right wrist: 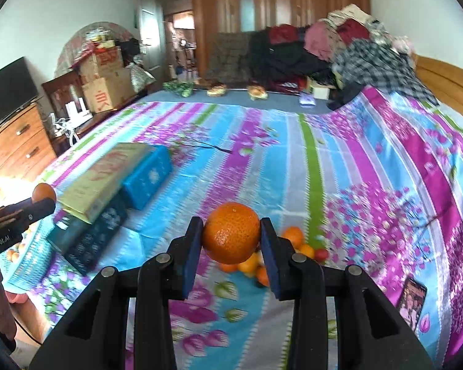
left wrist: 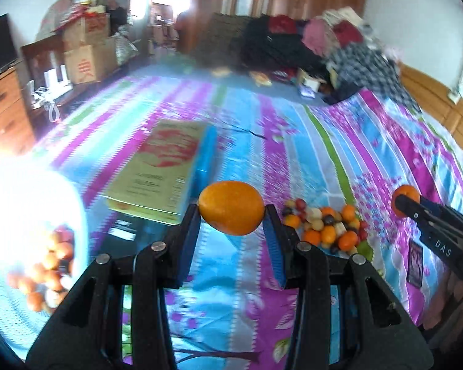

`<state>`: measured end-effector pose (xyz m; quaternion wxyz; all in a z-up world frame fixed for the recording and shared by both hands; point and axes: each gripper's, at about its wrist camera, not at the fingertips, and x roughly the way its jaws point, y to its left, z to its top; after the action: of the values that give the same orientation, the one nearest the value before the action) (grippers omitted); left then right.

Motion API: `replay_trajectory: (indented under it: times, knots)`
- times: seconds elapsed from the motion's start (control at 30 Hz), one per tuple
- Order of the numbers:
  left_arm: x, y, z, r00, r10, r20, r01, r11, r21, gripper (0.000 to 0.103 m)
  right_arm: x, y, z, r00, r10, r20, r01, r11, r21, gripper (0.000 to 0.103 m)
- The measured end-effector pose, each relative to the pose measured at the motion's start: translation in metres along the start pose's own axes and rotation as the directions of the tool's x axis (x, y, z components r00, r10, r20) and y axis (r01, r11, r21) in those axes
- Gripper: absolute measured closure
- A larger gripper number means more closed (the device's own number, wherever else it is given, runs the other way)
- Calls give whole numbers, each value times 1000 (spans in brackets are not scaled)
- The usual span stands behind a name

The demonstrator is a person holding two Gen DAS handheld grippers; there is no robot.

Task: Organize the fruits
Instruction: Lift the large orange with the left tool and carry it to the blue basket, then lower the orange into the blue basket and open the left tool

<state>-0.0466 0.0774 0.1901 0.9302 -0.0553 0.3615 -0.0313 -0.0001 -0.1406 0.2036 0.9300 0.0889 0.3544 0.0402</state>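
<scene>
In the left wrist view my left gripper (left wrist: 231, 212) is shut on a smooth oval orange fruit (left wrist: 231, 205), held above the bedspread. Just right of it and below lies a pile of mixed small fruits (left wrist: 324, 228): oranges, red, dark and pale ones. My right gripper (right wrist: 231, 228) is shut on a round, dimpled mandarin (right wrist: 231, 240), lifted over the same pile (right wrist: 293, 240). Each gripper shows in the other's view with its fruit: the right gripper (left wrist: 401, 205) at the far right, the left gripper (right wrist: 44, 199) at the far left.
A glaring white container (left wrist: 68, 203) with several oranges (left wrist: 49, 265) sits at the left. Stacked boxes (right wrist: 108, 182), yellow on blue and dark ones, lie left of centre. A phone (right wrist: 412, 300) lies at the right. Clothes (right wrist: 339, 52) are heaped at the bed's far end.
</scene>
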Motion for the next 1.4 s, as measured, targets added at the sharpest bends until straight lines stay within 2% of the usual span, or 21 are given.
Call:
replay_trajectory:
  times: [0.27, 0.43, 0.6, 0.8, 0.9, 1.1, 1.4]
  knots:
    - [-40, 61, 11, 992, 104, 67, -98, 991, -91, 61, -8, 90, 34, 992, 122, 26, -120, 990, -77, 62]
    - [-59, 108, 7, 981, 178, 79, -162, 972, -167, 61, -11, 152, 47, 978, 208, 21, -203, 969, -138, 62]
    - [-76, 157, 1, 962, 261, 80, -233, 937, -261, 61, -10, 210, 53, 958, 286, -6, -281, 939, -199, 62]
    - [-81, 208, -13, 943, 330, 33, -299, 888, -349, 61, 0, 279, 52, 926, 369, -75, -375, 890, -259, 62]
    - [-79, 221, -24, 941, 339, 0, -315, 875, -368, 61, 11, 315, 46, 906, 401, -133, -423, 861, -283, 62]
    - [-74, 243, -38, 936, 348, -45, -336, 854, -398, 61, 36, 367, 27, 874, 416, -250, -480, 816, -323, 62]
    - [-72, 277, -56, 936, 337, -105, -348, 835, -425, 61, 64, 405, 7, 853, 390, -347, -502, 795, -340, 62]
